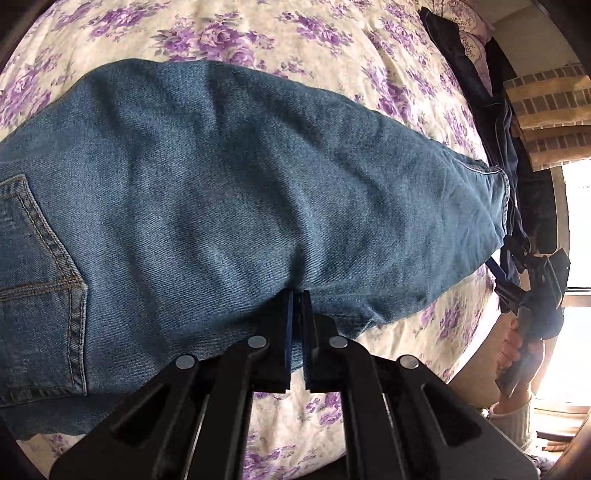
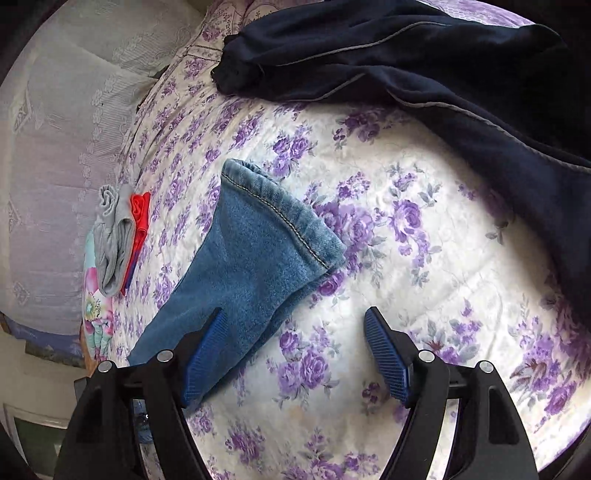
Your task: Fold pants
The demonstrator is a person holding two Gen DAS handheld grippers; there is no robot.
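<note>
Blue jeans [image 1: 229,192] lie flat across a floral bedspread [image 1: 280,33], back pocket at the left, leg hem at the right. My left gripper [image 1: 297,295] is shut at the near edge of the jeans leg; whether denim is pinched between the pads is hidden. My right gripper [image 2: 293,317] is open just above the bedspread [image 2: 424,258], and its left finger [image 2: 203,350] overlaps the edge of the jeans hem end [image 2: 258,258]. The right gripper also shows in the left wrist view [image 1: 513,273], by the hem, held by a hand.
A dark navy garment [image 2: 424,66] lies on the bed beyond the hem, also seen in the left wrist view [image 1: 476,92]. Grey and red small garments [image 2: 118,229] lie at the bed's far left edge. A lace curtain [image 2: 48,166] hangs there. A bright window [image 1: 576,258] is at the right.
</note>
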